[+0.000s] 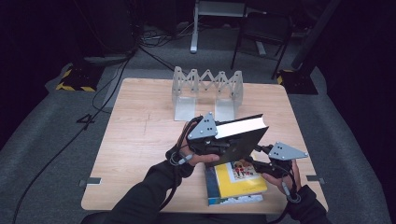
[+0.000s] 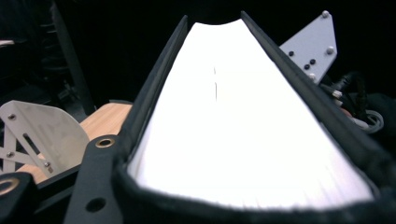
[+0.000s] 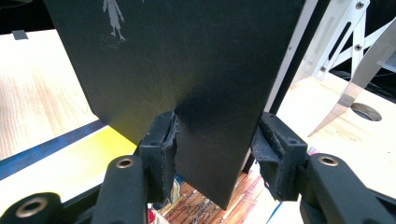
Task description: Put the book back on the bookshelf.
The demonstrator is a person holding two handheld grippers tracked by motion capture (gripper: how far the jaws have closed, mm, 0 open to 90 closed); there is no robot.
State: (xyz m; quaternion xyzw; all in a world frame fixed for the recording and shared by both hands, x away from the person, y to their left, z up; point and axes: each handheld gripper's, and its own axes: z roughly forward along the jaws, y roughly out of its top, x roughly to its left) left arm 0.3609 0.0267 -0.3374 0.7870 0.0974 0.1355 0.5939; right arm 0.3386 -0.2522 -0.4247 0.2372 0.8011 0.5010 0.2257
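Note:
A black hardcover book (image 1: 240, 140) with a white page block (image 2: 233, 116) hangs tilted above the table, held at both ends. My left gripper (image 1: 215, 142) is shut on its left end, the jaws pressing on both covers. My right gripper (image 3: 215, 149) clamps the book's lower right corner (image 3: 205, 154), with a pad against each cover; in the high view this gripper (image 1: 259, 156) sits just right of the book. Under the black book a yellow book (image 1: 238, 184) lies flat near the table's front edge.
A folding metal book rack (image 1: 208, 88) stands at the back middle of the wooden table (image 1: 140, 140); its plates also appear close by in both gripper views. A chair (image 1: 261, 32) and cables sit on the floor beyond.

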